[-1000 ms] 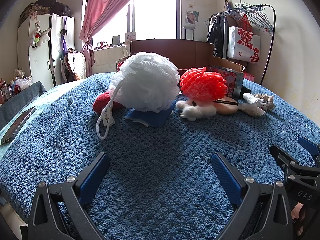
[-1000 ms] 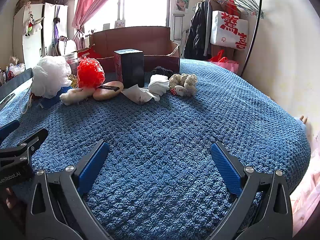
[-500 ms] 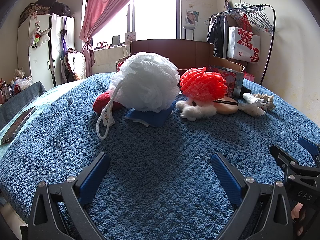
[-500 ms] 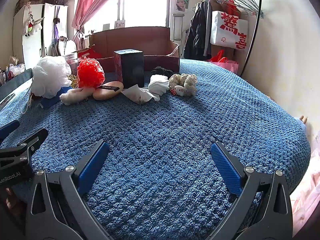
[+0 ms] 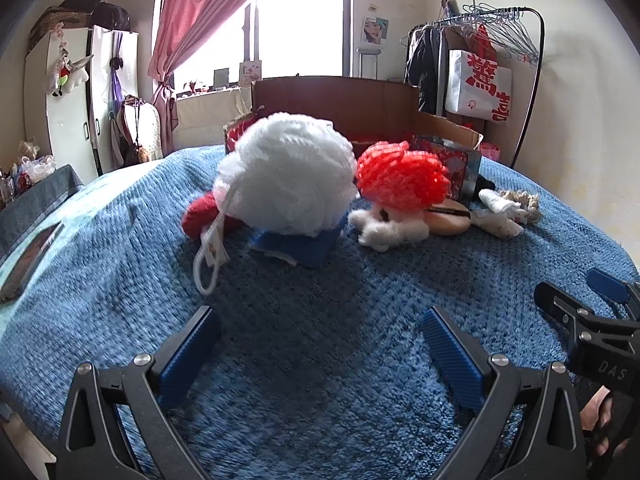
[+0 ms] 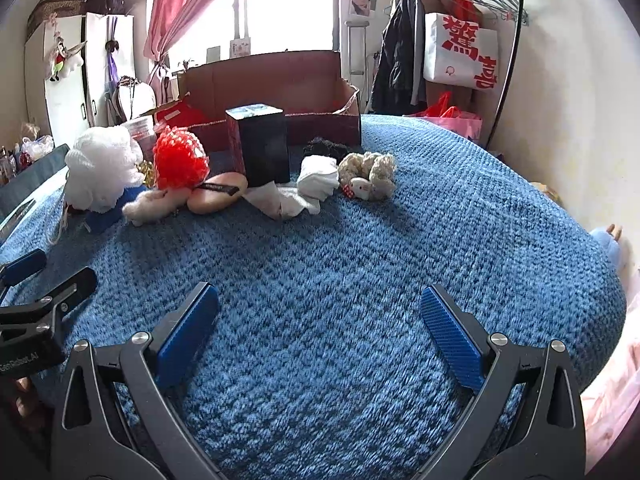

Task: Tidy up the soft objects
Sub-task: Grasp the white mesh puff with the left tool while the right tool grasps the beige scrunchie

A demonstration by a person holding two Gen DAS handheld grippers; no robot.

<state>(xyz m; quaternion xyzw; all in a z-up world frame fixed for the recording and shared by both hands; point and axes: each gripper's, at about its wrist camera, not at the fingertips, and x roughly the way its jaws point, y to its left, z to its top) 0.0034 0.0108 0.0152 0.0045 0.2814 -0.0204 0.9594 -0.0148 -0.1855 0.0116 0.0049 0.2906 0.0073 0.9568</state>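
Observation:
A white bath pouf (image 5: 286,176) rests on a blue cloth (image 5: 298,245) on the blue blanket, with a red mesh pouf (image 5: 402,178) to its right and a red fuzzy item (image 5: 200,214) to its left. A white fluffy toy (image 5: 384,228), a beige puff (image 6: 216,194), white socks (image 6: 316,178) and a cream scrunchie (image 6: 370,170) lie in a row. My left gripper (image 5: 318,340) is open and empty, short of the white pouf. My right gripper (image 6: 318,330) is open and empty, well short of the socks.
A brown cardboard box (image 6: 280,92) stands open at the back of the bed. A dark box (image 6: 264,144) stands upright before it. A phone (image 5: 30,256) lies at the left edge. A clothes rack (image 6: 460,40) stands at the right wall.
Both grippers have moved slightly forward toward the row of objects; the views show motion blur. Nothing has been grasped.

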